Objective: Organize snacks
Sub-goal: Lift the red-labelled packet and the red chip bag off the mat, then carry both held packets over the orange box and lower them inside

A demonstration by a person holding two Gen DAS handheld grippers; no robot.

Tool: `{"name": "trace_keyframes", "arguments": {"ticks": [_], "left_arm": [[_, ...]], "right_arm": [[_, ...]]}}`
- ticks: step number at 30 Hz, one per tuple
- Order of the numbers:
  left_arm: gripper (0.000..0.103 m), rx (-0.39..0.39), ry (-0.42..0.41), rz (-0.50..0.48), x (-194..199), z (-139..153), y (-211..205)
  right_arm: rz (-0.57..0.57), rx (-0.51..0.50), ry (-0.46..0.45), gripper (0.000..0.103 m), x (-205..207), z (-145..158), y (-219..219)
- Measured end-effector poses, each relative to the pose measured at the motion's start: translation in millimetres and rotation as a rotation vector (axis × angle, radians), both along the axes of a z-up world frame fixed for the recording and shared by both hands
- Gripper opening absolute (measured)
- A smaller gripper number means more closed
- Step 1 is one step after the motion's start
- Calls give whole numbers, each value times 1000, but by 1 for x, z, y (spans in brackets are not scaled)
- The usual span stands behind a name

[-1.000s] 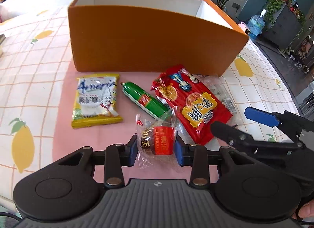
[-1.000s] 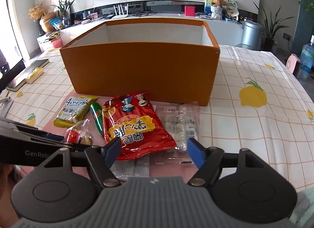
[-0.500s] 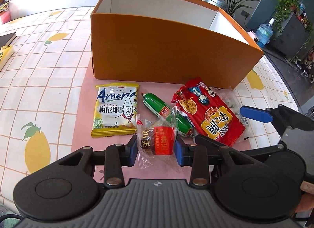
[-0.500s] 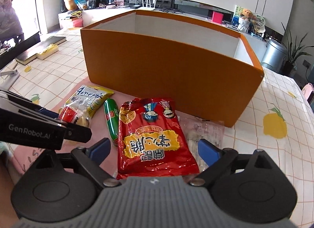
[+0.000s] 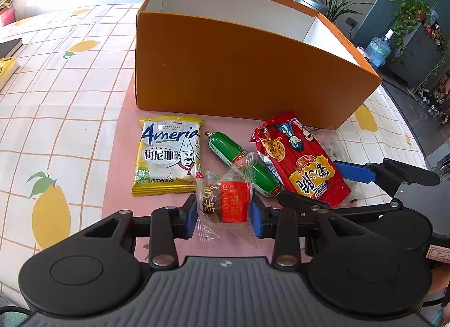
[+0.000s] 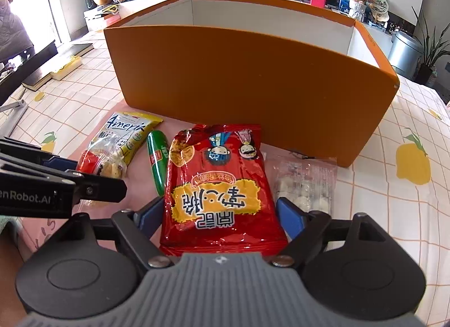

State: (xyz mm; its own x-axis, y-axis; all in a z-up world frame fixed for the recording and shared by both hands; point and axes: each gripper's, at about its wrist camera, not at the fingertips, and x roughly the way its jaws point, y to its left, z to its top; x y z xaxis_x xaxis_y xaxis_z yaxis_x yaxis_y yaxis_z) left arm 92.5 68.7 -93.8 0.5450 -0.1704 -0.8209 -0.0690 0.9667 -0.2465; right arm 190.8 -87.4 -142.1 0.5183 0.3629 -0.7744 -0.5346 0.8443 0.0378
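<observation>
Lemon-print tablecloth [image 5: 70, 96]; left claw [image 5: 223, 216] gripping small clear-wrapped snack [image 5: 225, 203].

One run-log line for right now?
left tool: shut on small clear-wrapped snack | right tool: jaws closing around red packet | orange box: nothing visible inside

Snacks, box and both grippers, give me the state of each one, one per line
Left gripper: shut on the clear-wrapped red snack.
Right gripper: jaws just closing around the red bag, pads not clearly pressing.
Green sausage: lying flat.
Yellow packet: lying flat.
Clear packet: lying flat.
Orange box: open-topped.
</observation>
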Motion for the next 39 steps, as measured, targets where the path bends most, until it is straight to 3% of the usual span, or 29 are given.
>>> {"name": "trace_keyframes", "arguments": {"ticks": [4,12,23,32,39], "left_arm": [[42,-4,-3,2,-2,1,-1],[42,-4,-35,15,-9,11,2],[42,12,-97,5,-20,31,0],[42,57,-178,-49,-18,64,-12],[42,60,-237,-109,6,100,-14]], "right_arm": [[-8,9,4,69,-1,0,-2],[-21,1,-51,67,-15,8,-5],[-61,64,-158,66,-49,34,-25],[-107,153,-233,66,-65,77,-48],[-87,180,-279,66,-48,123,-53]]}}
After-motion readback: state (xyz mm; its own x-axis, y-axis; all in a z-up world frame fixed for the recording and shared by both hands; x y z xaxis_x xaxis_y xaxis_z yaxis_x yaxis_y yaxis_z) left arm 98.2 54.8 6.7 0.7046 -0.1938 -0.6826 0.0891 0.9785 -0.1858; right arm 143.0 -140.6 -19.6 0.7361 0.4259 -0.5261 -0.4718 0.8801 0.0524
